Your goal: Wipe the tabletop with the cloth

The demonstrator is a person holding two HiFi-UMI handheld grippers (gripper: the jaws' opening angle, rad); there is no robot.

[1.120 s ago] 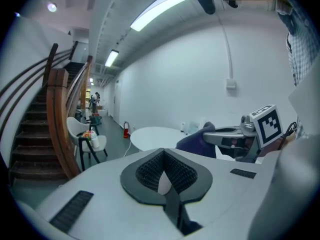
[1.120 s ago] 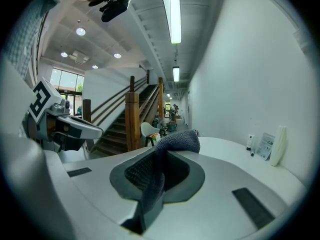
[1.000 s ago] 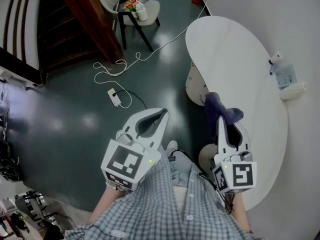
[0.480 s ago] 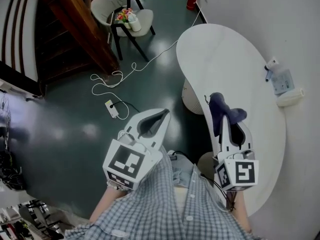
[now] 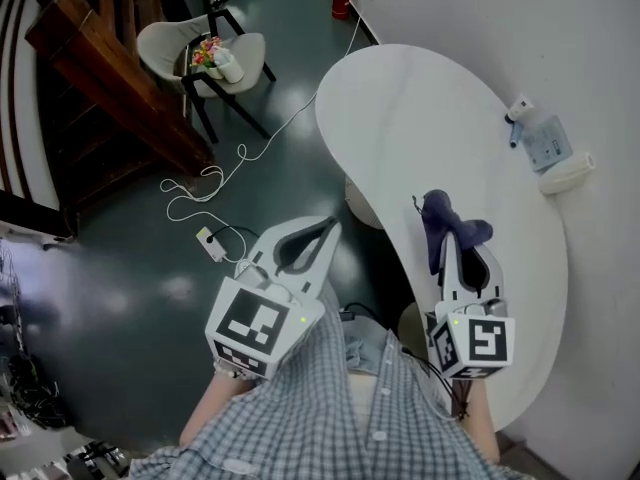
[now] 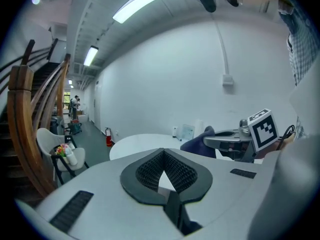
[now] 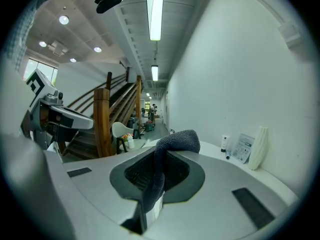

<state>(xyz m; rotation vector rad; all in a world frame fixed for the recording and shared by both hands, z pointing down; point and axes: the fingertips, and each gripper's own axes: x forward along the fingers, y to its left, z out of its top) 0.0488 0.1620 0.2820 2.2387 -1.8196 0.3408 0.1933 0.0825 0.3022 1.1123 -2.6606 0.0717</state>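
Cloth (image 5: 438, 211) was a dark grey wad bunched over the tips of the right gripper (image 5: 458, 253), whose jaws were clamped tight on it. It hung over the near part of the white tabletop (image 5: 430, 108), and I couldn't tell if it was touching the surface. The left gripper (image 5: 325, 230) was out over the dark floor with its jaws together and nothing between them, so it was basically just along for the ride. For a decent wipe I'd have tipped the right one down so the loose bunch went flat on the surface rather than the plastic jaws scraping it, then pressed lightly and made long overlapping passes. The table's floor-side edge curved inward just beside the cloth, so a sloppy stroke that way would've slid straight off into open air. Over by the wall sat a small bottle (image 5: 517, 111), a leaflet (image 5: 548, 143) and a white vase (image 5: 568, 171) lying close together, worth stopping short of. The middle and the far rounded end were bare, plenty of room there.
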